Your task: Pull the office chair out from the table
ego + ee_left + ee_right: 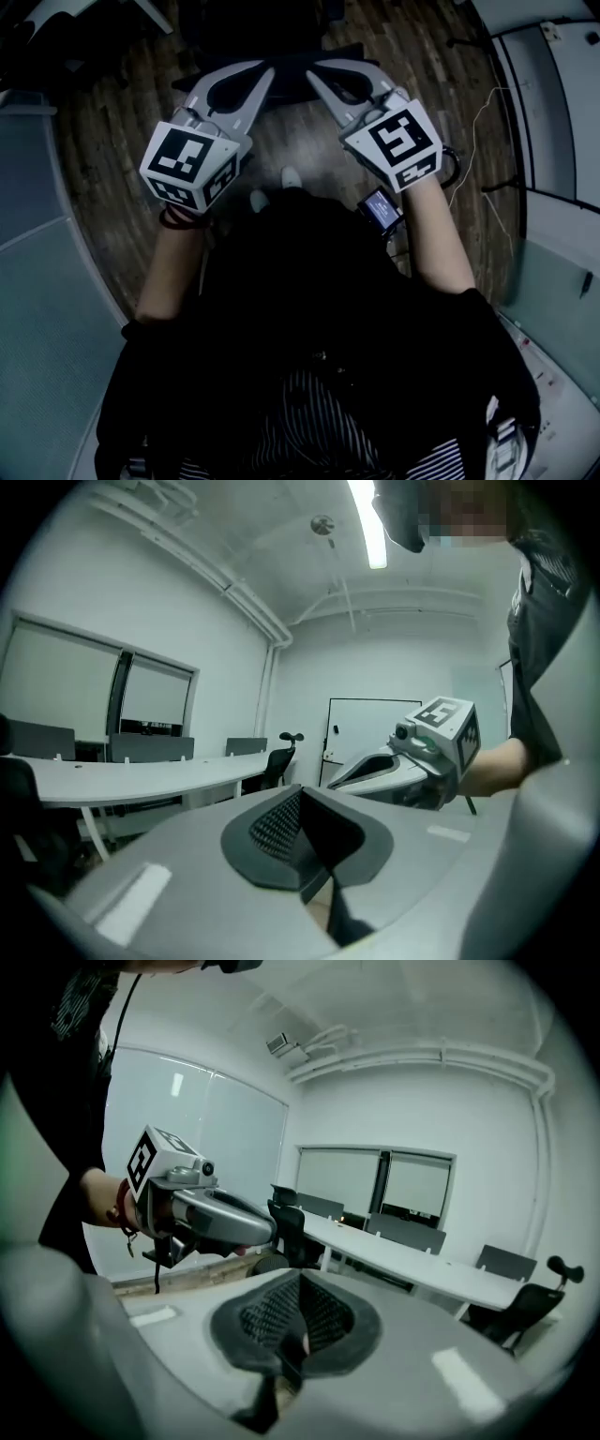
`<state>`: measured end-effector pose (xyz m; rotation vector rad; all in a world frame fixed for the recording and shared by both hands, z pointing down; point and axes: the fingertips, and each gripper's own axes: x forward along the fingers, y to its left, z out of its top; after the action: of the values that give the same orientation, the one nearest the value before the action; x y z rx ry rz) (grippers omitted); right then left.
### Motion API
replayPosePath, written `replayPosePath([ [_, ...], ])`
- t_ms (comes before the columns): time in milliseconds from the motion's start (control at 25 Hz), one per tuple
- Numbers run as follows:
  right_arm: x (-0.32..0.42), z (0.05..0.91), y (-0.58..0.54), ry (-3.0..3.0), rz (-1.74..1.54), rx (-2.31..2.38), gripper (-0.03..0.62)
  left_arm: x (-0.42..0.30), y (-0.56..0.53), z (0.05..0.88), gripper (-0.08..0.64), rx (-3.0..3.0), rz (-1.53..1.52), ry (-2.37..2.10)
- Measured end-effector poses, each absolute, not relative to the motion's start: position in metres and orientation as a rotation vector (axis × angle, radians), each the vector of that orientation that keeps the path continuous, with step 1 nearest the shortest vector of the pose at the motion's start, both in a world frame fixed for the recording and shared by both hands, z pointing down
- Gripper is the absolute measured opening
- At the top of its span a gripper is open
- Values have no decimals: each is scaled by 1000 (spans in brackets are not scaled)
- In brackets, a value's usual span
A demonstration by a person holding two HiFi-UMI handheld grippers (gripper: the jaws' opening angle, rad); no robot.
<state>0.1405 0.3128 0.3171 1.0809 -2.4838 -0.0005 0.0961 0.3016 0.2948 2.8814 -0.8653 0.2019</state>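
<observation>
Both grippers are raised in front of me, side by side, over the wooden floor. My left gripper [265, 70] is shut with nothing between its jaws, and so is my right gripper [314, 77]. Just beyond their tips lies a dark shape [267, 33] that I cannot identify for sure. A black office chair [277, 761] stands at the end of a long white table [141, 775]. In the right gripper view the same kind of chair [288, 1227] stands by the table [422, 1262], behind the left gripper [202, 1213].
Grey chairs [150, 747] line the table's far side, and another black chair [527, 1309] stands at its right end. A whiteboard [361, 728] leans on the back wall. White furniture [562, 94] and loose cables [487, 122] lie to my right, a grey panel [37, 281] to my left.
</observation>
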Motion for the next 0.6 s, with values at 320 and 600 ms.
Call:
replayPosePath([
  [320, 137, 317, 308, -2498, -4, 1052, 0, 103, 303, 303, 8, 2867, 228, -837],
  [600, 136, 320, 311, -2507, 1, 1050, 0, 103, 311, 308, 6, 2895, 264, -817],
])
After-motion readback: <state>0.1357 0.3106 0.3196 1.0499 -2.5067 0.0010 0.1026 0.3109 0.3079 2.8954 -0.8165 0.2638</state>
